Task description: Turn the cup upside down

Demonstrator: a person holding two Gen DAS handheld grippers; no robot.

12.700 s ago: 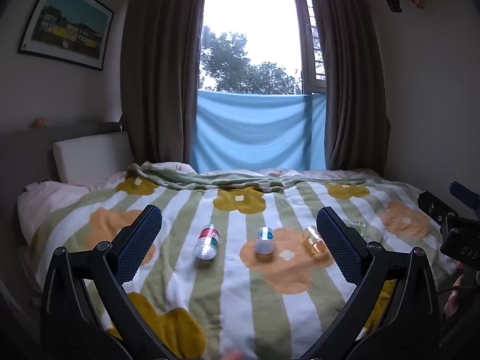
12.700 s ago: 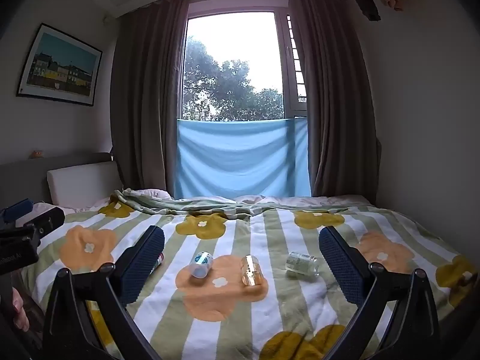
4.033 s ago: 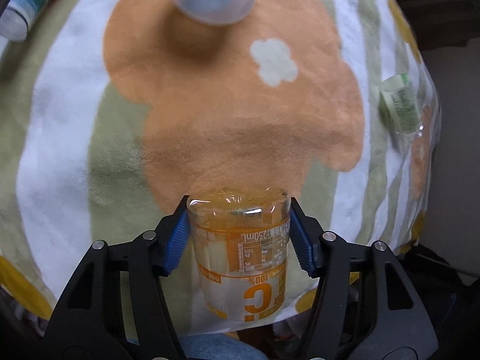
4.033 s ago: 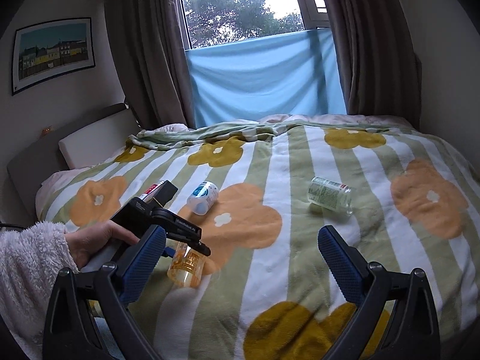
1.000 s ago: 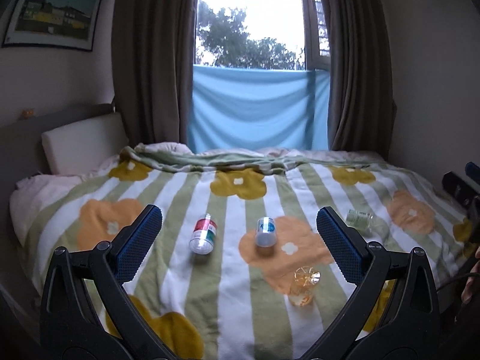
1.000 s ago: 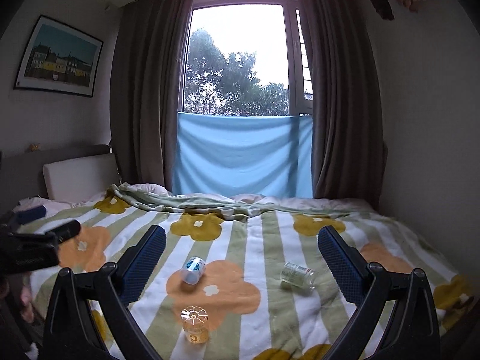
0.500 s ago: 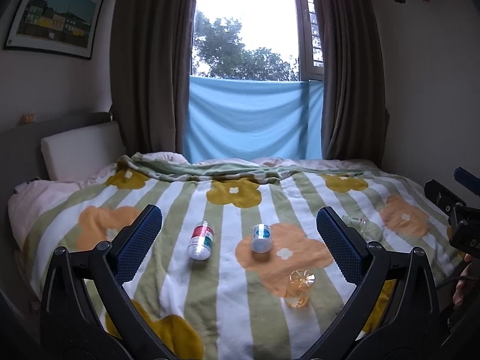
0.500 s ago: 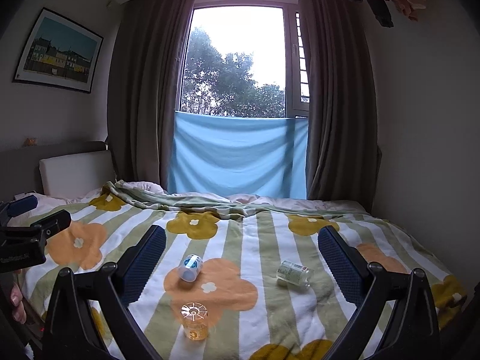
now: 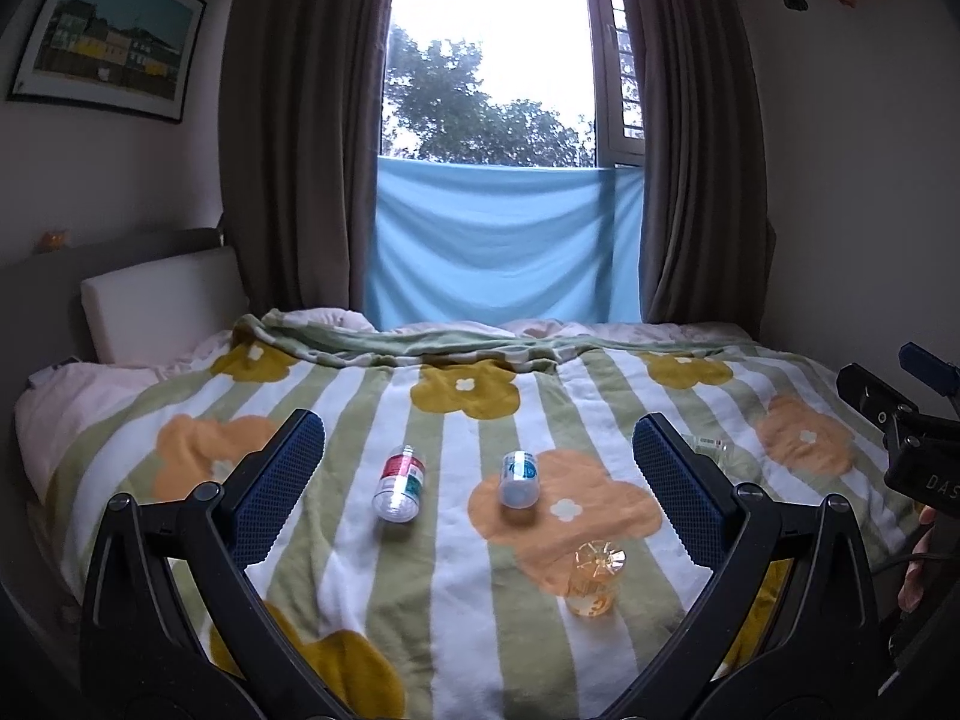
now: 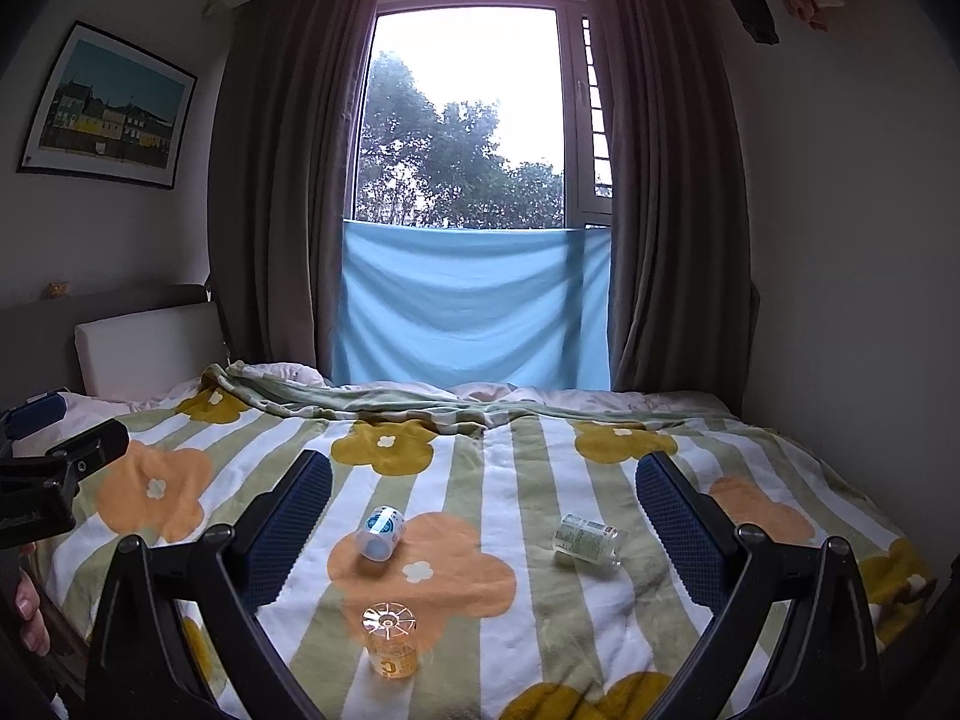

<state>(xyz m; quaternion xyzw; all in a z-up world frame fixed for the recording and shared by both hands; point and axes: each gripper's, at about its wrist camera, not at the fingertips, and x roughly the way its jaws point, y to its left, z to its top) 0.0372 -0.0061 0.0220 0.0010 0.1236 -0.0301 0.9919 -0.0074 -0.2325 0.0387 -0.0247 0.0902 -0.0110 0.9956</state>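
orange measuring cup (image 10: 389,639): stands base-up near bed's (image 10: 600,618) front edge, apart from both tongs | left tongs (image 9: 480,492): wide open, empty | right tongs (image 10: 483,525): wide open, empty | risk: soft quilt could tip the inverted cup if nudged

We note a bed (image 10: 600,450) under a floral striped blanket, brown curtains (image 10: 282,180) flanking a daylit window (image 10: 468,114) (lower part covered by blue cloth (image 10: 474,312)), framed picture (image 10: 108,108) on the left wall.
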